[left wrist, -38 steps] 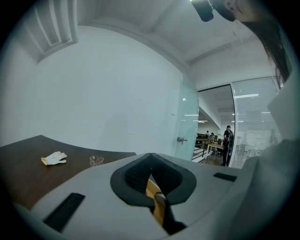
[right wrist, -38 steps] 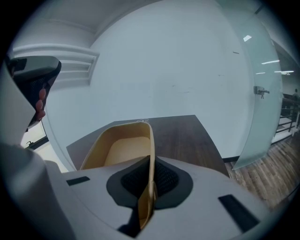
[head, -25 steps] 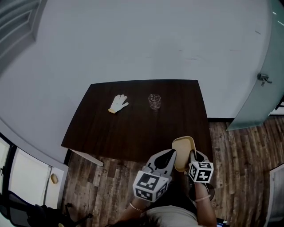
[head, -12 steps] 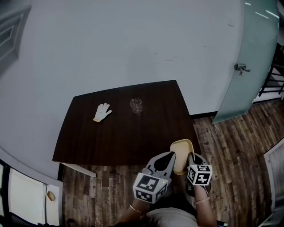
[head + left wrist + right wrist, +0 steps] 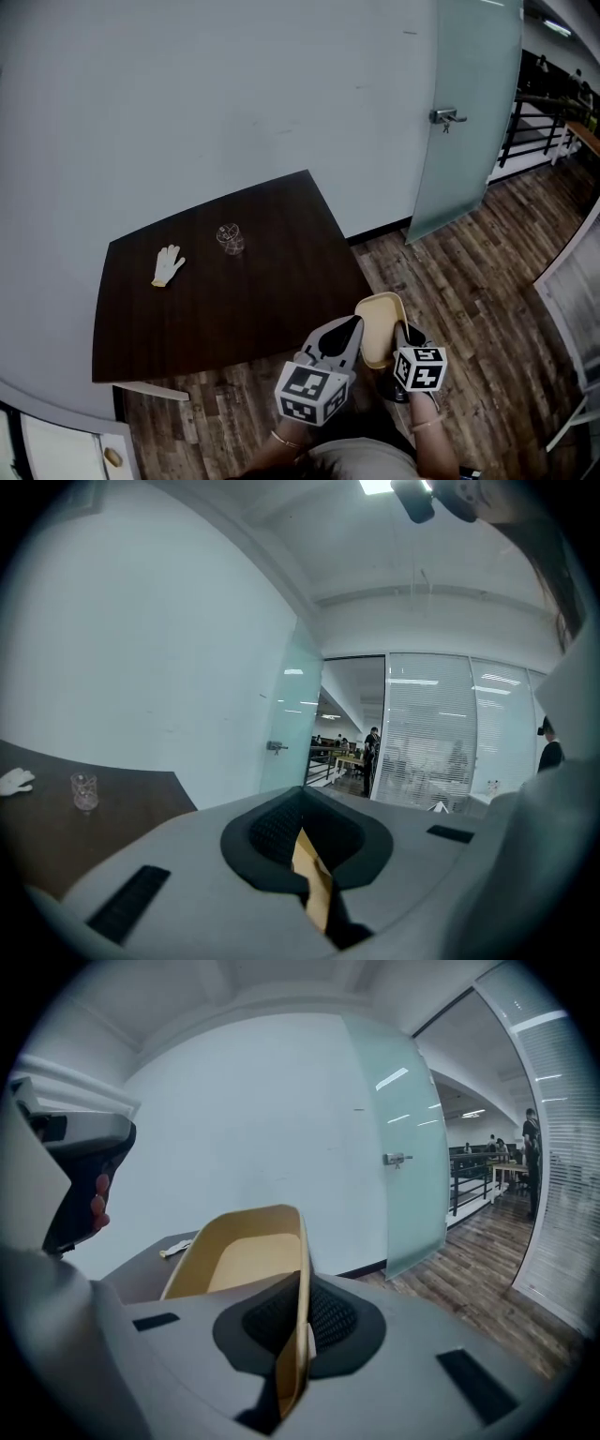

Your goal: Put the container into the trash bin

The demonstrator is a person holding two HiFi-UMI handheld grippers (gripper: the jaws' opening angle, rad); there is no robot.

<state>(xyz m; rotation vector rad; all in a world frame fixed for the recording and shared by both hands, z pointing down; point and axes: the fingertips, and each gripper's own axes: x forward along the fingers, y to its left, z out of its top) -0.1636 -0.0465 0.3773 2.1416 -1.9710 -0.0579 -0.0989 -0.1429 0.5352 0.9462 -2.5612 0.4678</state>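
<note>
Grip matters most now: the left gripper [image 5: 353, 328] and the right gripper [image 5: 407, 332] are each clamped on 1 rim of the tan container [image 5: 382, 330], held over the floor [image 5: 469, 281] just off the table [image 5: 187, 319], so it seems best carried level, squeezed evenly, until a bin appears.

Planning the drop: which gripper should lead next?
Right, marginally: right gripper and left gripper jaws are both shut on the tan tray-shaped container; open wooden floor lies rightward. Trash bin unseen.
</note>
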